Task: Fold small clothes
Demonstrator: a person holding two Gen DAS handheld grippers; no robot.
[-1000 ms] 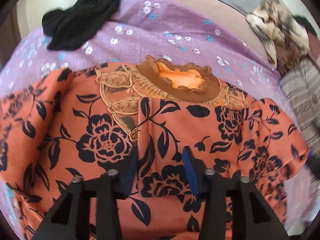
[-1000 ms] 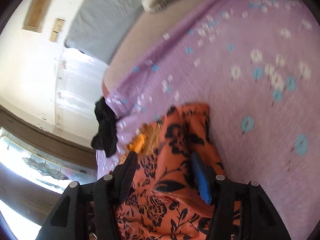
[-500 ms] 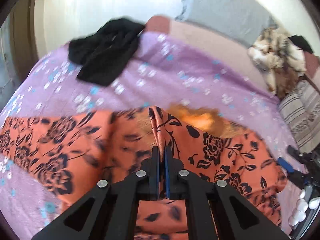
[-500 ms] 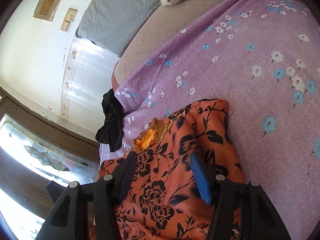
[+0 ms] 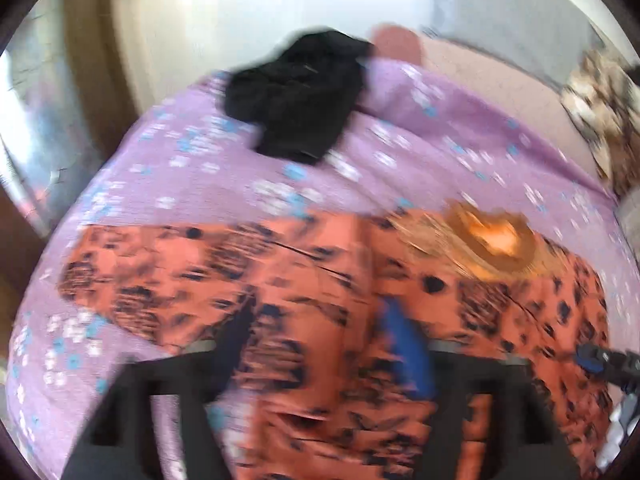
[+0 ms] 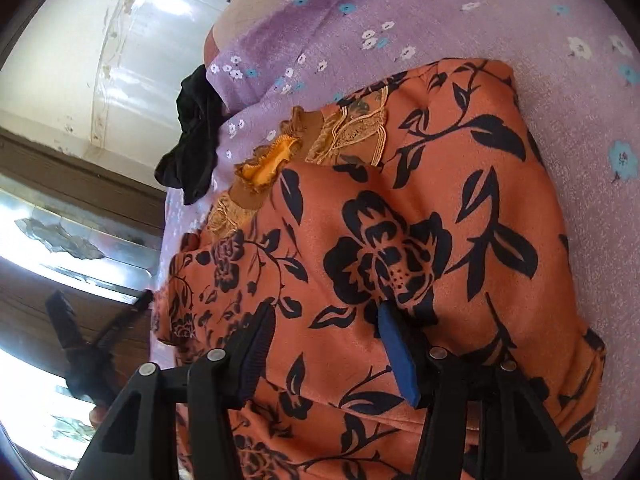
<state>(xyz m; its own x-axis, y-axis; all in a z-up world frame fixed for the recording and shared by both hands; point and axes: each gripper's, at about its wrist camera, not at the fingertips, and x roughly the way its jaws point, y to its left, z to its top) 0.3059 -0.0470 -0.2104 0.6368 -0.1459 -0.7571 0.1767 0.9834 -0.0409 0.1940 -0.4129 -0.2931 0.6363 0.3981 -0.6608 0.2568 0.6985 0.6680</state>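
Orange flowered top spread flat on the purple bedspread, neckline toward the far edge, hem toward the grippers. Long axis across the left wrist view, one sleeve out flat to the left, the other side already folded over the body. Left gripper above the middle of the cloth, jaws wide, just opened, cloth beneath them but nothing pinched; picture blurred, so contact hard to judge. Right gripper low over the folded side, jaws about half open, pads apart from the fabric, gripping nothing. Black garment well apart, near the bedspread's far corner. Outstretched sleeve to the left of the left jaws, so left hand nearer; probably next: reach left, pinch the sleeve end, carry it across toward the neckline side. Risk: thin cloth dragging the layer below along.
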